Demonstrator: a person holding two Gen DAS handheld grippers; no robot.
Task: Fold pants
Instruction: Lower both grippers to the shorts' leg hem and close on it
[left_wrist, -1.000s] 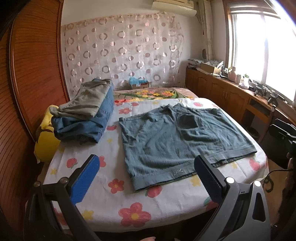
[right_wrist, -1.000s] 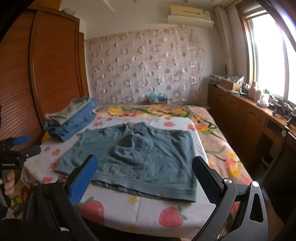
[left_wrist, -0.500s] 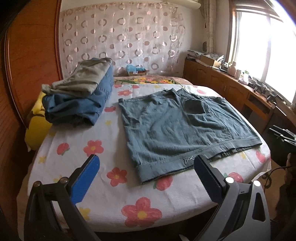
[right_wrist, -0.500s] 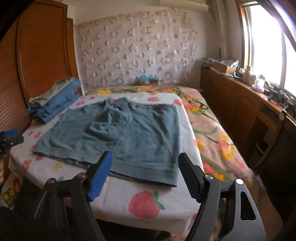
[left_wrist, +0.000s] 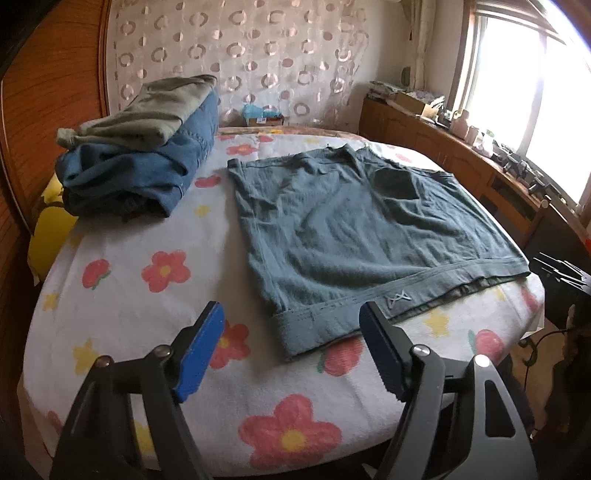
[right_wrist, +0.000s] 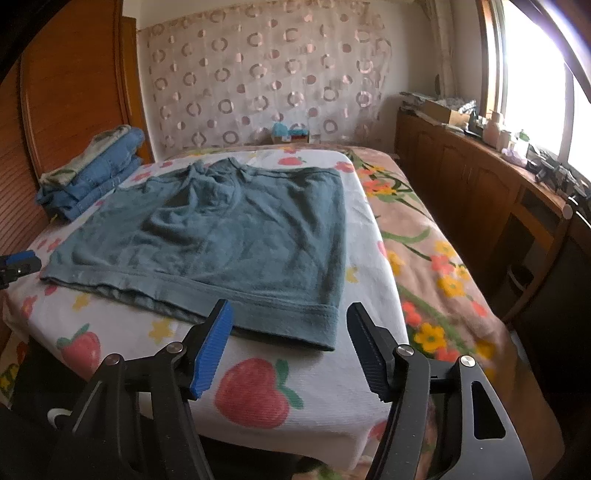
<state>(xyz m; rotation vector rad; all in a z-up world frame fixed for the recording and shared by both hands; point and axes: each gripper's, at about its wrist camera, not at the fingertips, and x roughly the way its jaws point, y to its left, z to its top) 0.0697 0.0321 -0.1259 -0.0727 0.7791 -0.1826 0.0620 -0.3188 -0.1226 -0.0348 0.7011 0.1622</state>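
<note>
A pair of grey-blue shorts (left_wrist: 343, 229) lies spread flat on the flowered white cloth (left_wrist: 147, 306) over the bed, its wide hem toward me. It also shows in the right wrist view (right_wrist: 229, 240). My left gripper (left_wrist: 291, 347) is open and empty, just above the near left corner of the hem. My right gripper (right_wrist: 290, 339) is open and empty, just in front of the near right corner of the hem. The left gripper's blue tip (right_wrist: 18, 260) shows at the left edge of the right wrist view.
A stack of folded clothes (left_wrist: 144, 147), blue under olive, sits at the far left of the bed by the wooden headboard (left_wrist: 44, 122). A yellow pillow (left_wrist: 48, 229) lies beside it. A wooden counter (right_wrist: 487, 177) with clutter runs along the window on the right.
Both grippers have moved forward and down toward the near hem of the shorts. Their jaws have narrowed somewhat but stay open.
</note>
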